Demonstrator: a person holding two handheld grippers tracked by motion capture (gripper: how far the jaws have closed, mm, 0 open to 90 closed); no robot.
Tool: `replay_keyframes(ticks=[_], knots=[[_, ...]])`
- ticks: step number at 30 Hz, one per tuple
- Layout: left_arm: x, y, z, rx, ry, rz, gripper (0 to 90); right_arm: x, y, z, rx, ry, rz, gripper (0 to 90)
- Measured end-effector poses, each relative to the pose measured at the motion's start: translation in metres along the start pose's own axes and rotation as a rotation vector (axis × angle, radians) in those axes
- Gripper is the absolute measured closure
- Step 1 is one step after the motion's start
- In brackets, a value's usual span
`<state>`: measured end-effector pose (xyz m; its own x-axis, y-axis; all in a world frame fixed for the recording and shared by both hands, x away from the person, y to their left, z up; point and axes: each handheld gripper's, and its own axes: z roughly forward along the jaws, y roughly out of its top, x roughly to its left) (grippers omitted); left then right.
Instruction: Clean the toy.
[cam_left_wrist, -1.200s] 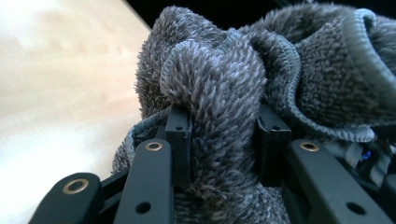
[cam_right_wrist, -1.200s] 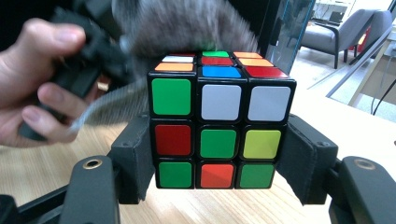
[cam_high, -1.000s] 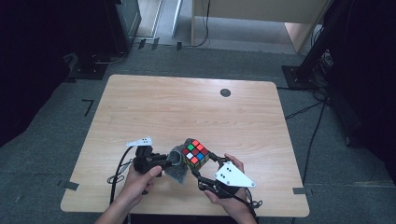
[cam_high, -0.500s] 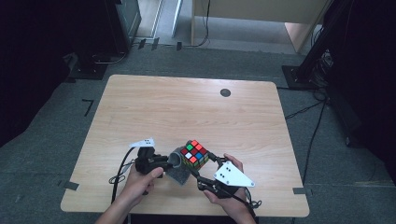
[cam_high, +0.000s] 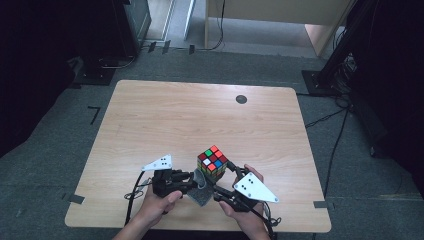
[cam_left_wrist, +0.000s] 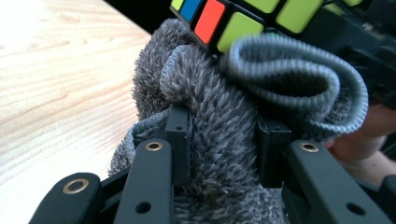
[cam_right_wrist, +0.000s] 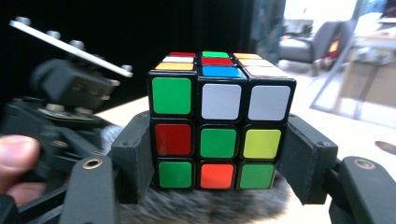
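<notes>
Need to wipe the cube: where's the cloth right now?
High view: the cloth sits near the table's front edge, pinched by the left gripper, touching the underside of the cube.

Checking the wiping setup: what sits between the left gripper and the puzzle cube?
A grey fuzzy cloth, pinched in the left gripper and pressed against the cube, as seen in the left gripper view.
</notes>
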<state>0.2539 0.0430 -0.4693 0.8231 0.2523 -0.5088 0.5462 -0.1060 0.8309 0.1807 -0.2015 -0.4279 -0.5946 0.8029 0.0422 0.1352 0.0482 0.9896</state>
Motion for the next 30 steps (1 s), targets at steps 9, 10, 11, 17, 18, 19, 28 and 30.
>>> replay_keyframes(ticks=[9, 10, 11, 17, 18, 19, 28, 30], knots=[[0.005, -0.003, 0.005, 0.039, 0.063, -0.037, 64.9, -0.002, 0.001, 0.0, 0.008, -0.014, 0.039, 35.0], [0.003, -0.004, 0.008, 0.05, 0.075, -0.035, 64.7, 0.002, 0.001, 0.001, 0.012, 0.001, 0.035, 35.0], [0.003, -0.003, 0.008, 0.051, 0.072, -0.035, 64.7, 0.005, 0.0, 0.003, 0.02, 0.009, 0.028, 35.0], [0.004, 0.0, -0.003, -0.004, 0.014, -0.015, 64.9, -0.002, -0.002, 0.002, 0.023, -0.041, 0.031, 35.0], [0.004, 0.0, -0.003, -0.013, 0.014, -0.013, 64.9, -0.004, -0.001, 0.001, 0.025, -0.073, 0.02, 35.0], [0.004, 0.0, -0.004, -0.015, 0.019, -0.015, 64.9, -0.006, 0.001, 0.0, 0.025, -0.093, 0.017, 35.0], [0.002, 0.0, 0.001, 0.026, 0.067, -0.009, 64.5, 0.002, 0.0, 0.002, 0.029, 0.008, 0.027, 35.0], [0.002, 0.001, -0.002, 0.031, 0.116, 0.015, 64.5, -0.001, -0.001, 0.002, 0.037, -0.023, 0.016, 35.0]])
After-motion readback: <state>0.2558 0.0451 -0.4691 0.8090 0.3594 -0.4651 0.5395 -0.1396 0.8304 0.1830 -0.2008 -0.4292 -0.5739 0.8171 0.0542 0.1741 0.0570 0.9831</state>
